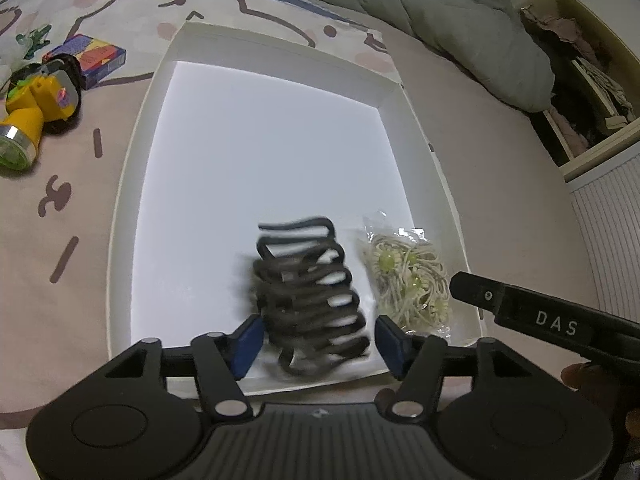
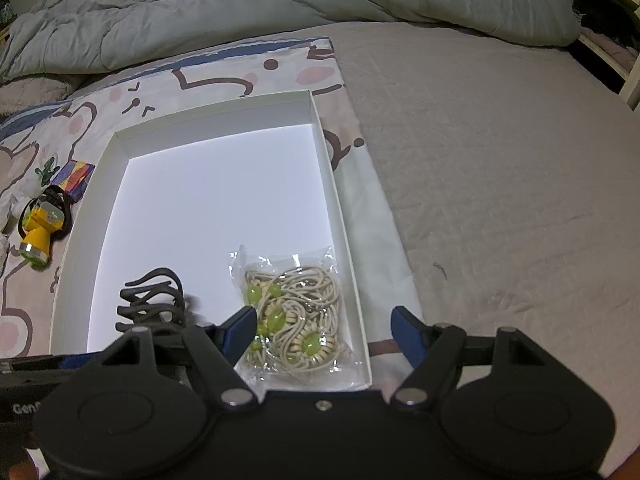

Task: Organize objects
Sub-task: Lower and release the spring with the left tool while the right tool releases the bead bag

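So far two things lie at the near edge of the white box (image 1: 148, 128) — the bagged hair ties (image 2: 292, 316) and a black claw clip (image 1: 308, 300), loose between my left gripper (image 1: 318, 346)'s parted jaws. My right gripper (image 2: 324, 334) hangs wide, empty. Outside its left edge, the yellow flashlight (image 1: 28, 120) and colourful small box (image 1: 86, 58) wait on the bed.

We saw a bed (image 2: 500, 168) covered in a plain pinkish-grey quilted sheet. Across its left part lay a pink cartoon-printed cloth (image 2: 248, 72), and a rumpled grey-green duvet (image 2: 280, 4) was bunched along the far edge. On the printed cloth sat a shallow white cardboard box (image 2: 340, 216). Just left of it lay a yellow plastic flashlight with a black strap (image 1: 28, 116), a small multicoloured carton (image 1: 90, 58) and a little green toy figure (image 1: 34, 38).
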### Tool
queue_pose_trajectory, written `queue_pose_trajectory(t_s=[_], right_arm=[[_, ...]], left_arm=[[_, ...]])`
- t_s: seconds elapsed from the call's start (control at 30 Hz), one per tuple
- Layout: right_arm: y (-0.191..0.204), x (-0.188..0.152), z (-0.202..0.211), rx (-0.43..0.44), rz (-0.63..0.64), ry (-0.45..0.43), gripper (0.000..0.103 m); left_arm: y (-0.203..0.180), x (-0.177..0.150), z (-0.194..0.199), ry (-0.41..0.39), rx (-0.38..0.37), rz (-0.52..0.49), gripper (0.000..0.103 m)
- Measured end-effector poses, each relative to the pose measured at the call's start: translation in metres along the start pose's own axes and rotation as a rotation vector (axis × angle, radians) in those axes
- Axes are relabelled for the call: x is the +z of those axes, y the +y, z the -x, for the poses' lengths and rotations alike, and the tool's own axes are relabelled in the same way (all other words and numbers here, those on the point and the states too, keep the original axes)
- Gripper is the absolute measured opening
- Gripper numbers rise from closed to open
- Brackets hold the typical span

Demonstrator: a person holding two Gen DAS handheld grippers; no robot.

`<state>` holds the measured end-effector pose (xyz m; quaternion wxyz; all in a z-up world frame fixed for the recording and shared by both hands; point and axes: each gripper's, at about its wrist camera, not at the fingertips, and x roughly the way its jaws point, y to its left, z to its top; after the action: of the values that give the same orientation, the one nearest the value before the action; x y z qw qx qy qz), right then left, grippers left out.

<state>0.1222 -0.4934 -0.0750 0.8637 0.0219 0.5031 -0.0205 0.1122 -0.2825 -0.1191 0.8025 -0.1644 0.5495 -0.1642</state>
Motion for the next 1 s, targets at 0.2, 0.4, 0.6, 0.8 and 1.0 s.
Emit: queue_pose_trajectory(t_s=[0.2, 0.4, 0.6, 0.8, 1.0], right_arm=[[0.001, -0.002, 0.005, 0.004, 0.001, -0.007, 0.075], [0.001, -0.005, 0.016, 0.014, -0.013, -0.024, 0.075], [0.002, -0.008, 0.035, 0.048, -0.029, -0.075, 0.077], [0.004, -0.012, 0.055, 0.058, -0.049, -0.121, 0.082], [0.003, -0.018, 0.066, 0.042, -0.065, -0.140, 0.088]], left_arm=[[0.002, 0.002, 0.012, -0.017, -0.006, -0.020, 0.072], [0.002, 0.008, 0.021, -0.042, 0.022, -0.068, 0.074], [0.001, 0.014, 0.035, -0.077, 0.061, -0.140, 0.081], [0.003, 0.019, 0.049, -0.108, 0.096, -0.169, 0.095], [0.001, 0.019, 0.059, -0.127, 0.138, -0.233, 0.103]])
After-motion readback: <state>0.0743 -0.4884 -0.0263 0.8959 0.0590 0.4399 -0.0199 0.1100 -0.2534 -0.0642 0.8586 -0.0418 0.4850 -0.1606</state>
